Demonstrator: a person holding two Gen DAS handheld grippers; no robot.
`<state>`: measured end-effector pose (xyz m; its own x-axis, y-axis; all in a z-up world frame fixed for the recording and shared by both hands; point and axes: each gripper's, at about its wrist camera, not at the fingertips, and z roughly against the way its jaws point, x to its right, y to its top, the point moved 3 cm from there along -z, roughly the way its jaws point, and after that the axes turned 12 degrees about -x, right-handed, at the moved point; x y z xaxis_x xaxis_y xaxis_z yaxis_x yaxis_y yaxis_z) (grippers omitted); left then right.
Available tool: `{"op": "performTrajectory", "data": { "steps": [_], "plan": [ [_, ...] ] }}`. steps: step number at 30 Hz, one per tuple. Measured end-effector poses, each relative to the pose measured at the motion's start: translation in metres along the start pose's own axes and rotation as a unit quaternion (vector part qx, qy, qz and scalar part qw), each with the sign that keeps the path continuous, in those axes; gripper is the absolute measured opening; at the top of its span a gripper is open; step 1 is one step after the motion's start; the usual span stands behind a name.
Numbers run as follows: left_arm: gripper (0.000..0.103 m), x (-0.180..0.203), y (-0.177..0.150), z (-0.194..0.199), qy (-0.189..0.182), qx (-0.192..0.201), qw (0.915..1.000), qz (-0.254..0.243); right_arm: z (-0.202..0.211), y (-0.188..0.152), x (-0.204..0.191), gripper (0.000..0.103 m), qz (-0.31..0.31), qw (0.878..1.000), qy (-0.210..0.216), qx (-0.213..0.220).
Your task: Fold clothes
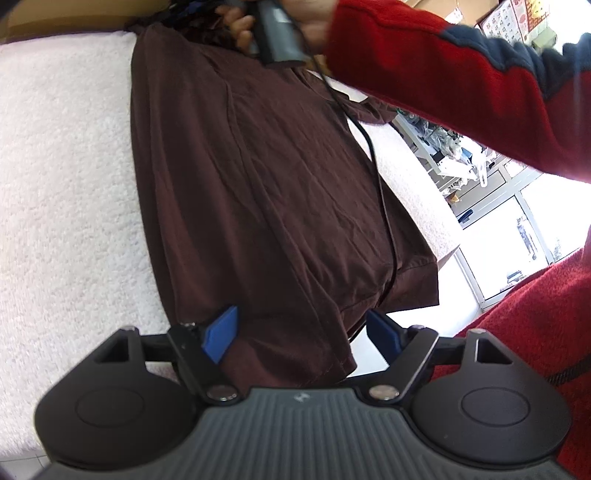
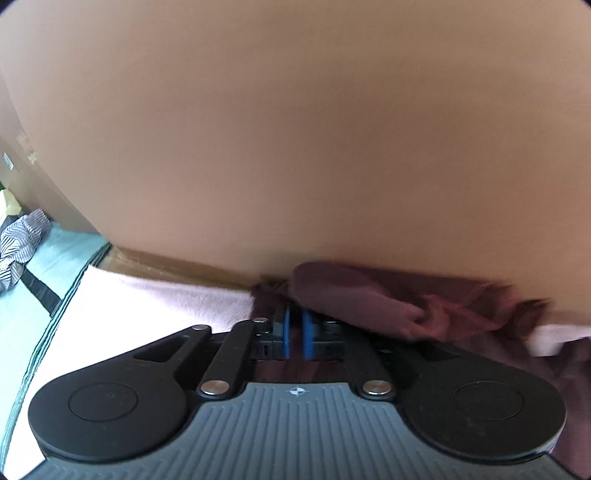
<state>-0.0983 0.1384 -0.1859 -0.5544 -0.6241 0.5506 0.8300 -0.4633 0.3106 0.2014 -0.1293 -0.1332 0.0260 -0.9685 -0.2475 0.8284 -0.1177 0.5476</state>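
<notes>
A dark brown garment [image 1: 258, 184] lies lengthwise on a white fluffy towel [image 1: 62, 184]. My left gripper [image 1: 303, 332] stands open and wide at the garment's near end, with the cloth's edge lying loose between its blue pads [image 1: 221, 334]. At the far end a hand in a red sleeve [image 1: 443, 74] holds the right gripper's black handle [image 1: 275, 33]. In the right wrist view my right gripper [image 2: 295, 328] has its blue pads a narrow gap apart. Bunched brown garment [image 2: 369, 299] covers the tips, hiding whether they pinch it.
A black cable [image 1: 376, 177] trails over the garment. A tan cardboard wall [image 2: 295, 129] rises just behind the towel's far edge [image 2: 166, 299]. A striped cloth [image 2: 22, 243] lies on a teal sheet [image 2: 62, 258] to the left. Windows and shelves [image 1: 461, 162] lie to the right.
</notes>
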Motion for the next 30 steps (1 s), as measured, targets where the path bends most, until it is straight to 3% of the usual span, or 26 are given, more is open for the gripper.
{"op": "performTrajectory", "data": {
  "steps": [2,7,9,10,13,14,15,16,17,19,20,21,22,23,24,25,26,29,30],
  "plan": [
    [0.079,-0.003,0.001,0.000,-0.007,0.000,1.0000,0.007,0.025,-0.008,0.007,0.018,0.000,1.000,0.027,-0.001],
    [0.079,-0.009,0.002,0.003,-0.021,-0.007,0.9997,0.013,0.051,-0.064,-0.014,0.016,0.043,0.986,0.134,-0.094],
    [0.079,-0.007,0.003,0.002,-0.021,-0.013,0.9997,0.008,0.037,-0.070,-0.012,0.015,0.042,0.989,0.093,-0.111],
    [0.079,-0.008,0.003,0.002,-0.022,-0.015,0.9996,0.006,0.029,-0.071,0.000,0.000,0.026,0.992,0.066,-0.109],
    [0.079,-0.008,0.005,0.002,-0.026,-0.019,0.9995,0.002,0.033,-0.062,0.027,0.000,-0.046,0.991,0.080,-0.101],
    [0.079,-0.008,0.006,0.001,-0.029,-0.020,0.9994,0.003,0.042,-0.061,0.023,0.002,-0.038,0.993,0.071,-0.089],
    [0.079,-0.008,0.007,0.000,-0.033,-0.021,0.9992,0.005,0.054,-0.062,0.018,0.017,-0.027,0.993,0.085,-0.083],
    [0.079,-0.009,0.009,-0.001,-0.038,-0.024,0.9990,0.009,0.064,-0.063,0.012,0.024,-0.016,0.992,0.100,-0.078],
    [0.079,-0.011,0.010,0.000,-0.043,-0.026,0.9986,0.013,0.070,-0.067,0.009,0.023,-0.015,0.989,0.121,-0.089],
    [0.079,-0.013,0.013,0.000,-0.051,-0.034,0.9980,0.015,0.065,-0.079,0.002,0.030,-0.009,0.987,0.106,-0.117],
    [0.079,-0.014,0.015,0.000,-0.053,-0.039,0.9977,0.015,0.061,-0.086,0.004,0.030,-0.008,0.987,0.089,-0.130],
    [0.077,-0.014,0.017,0.000,-0.055,-0.044,0.9974,0.015,0.059,-0.094,0.011,0.023,-0.016,0.987,0.072,-0.141],
    [0.072,-0.013,0.020,0.003,-0.049,-0.045,0.9977,0.008,0.063,-0.097,0.021,0.008,-0.033,0.989,0.062,-0.130],
    [0.071,-0.011,0.024,0.007,-0.039,-0.045,0.9982,-0.002,0.069,-0.099,0.027,0.010,-0.053,0.989,0.052,-0.125],
    [0.072,-0.012,0.029,0.013,-0.033,-0.037,0.9987,-0.012,0.080,-0.102,0.029,0.021,-0.060,0.989,0.062,-0.117],
    [0.072,-0.014,0.036,0.021,-0.028,-0.027,0.9990,-0.023,0.090,-0.104,0.030,0.023,-0.066,0.989,0.072,-0.109],
    [0.072,-0.015,0.043,0.028,-0.022,-0.016,0.9990,-0.034,0.100,-0.107,0.031,0.023,-0.072,0.989,0.081,-0.101],
    [0.070,-0.028,0.074,0.041,0.002,0.021,0.9976,-0.065,0.100,-0.123,0.012,0.023,-0.042,0.993,0.035,-0.100],
    [0.064,-0.034,0.087,0.044,0.013,0.035,0.9965,-0.075,0.087,-0.127,0.000,0.022,-0.045,0.993,0.026,-0.108]
  ]
}}
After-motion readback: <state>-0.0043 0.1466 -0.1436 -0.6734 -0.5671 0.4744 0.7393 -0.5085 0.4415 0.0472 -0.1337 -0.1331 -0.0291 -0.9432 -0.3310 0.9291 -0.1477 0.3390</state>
